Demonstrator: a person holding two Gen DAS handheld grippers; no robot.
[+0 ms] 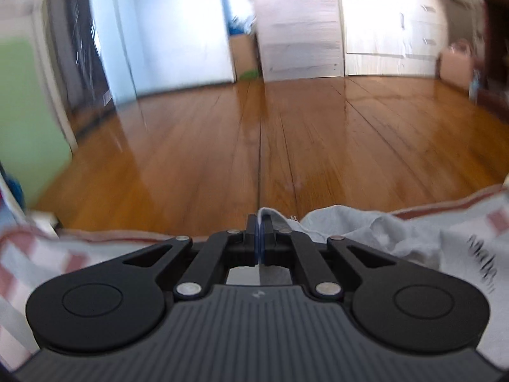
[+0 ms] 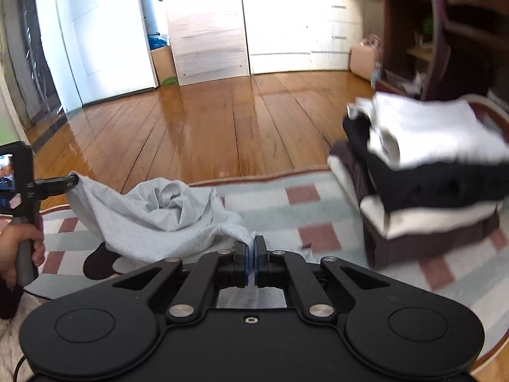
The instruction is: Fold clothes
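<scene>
holding a crumpled grey garment [image 2: 152, 219] over the rug [image 2: 280, 213], both grippers, left [image 1: 261, 222] and right [image 2: 251, 248], are pinching its edges with fingers closed; beside it a stack [image 2: 429, 165] is lying folded, this piece unfolded.

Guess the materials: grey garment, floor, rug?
Grey garment: thin matte fabric, maybe cotton jersey; it drapes in soft wrinkles between the left claw and right claw. Floor: varnished wood planks, with visible seams and glossy reflections. Rug: flat woven or printed textile, matte, checked with a bound edge; fibre unclear.
</scene>
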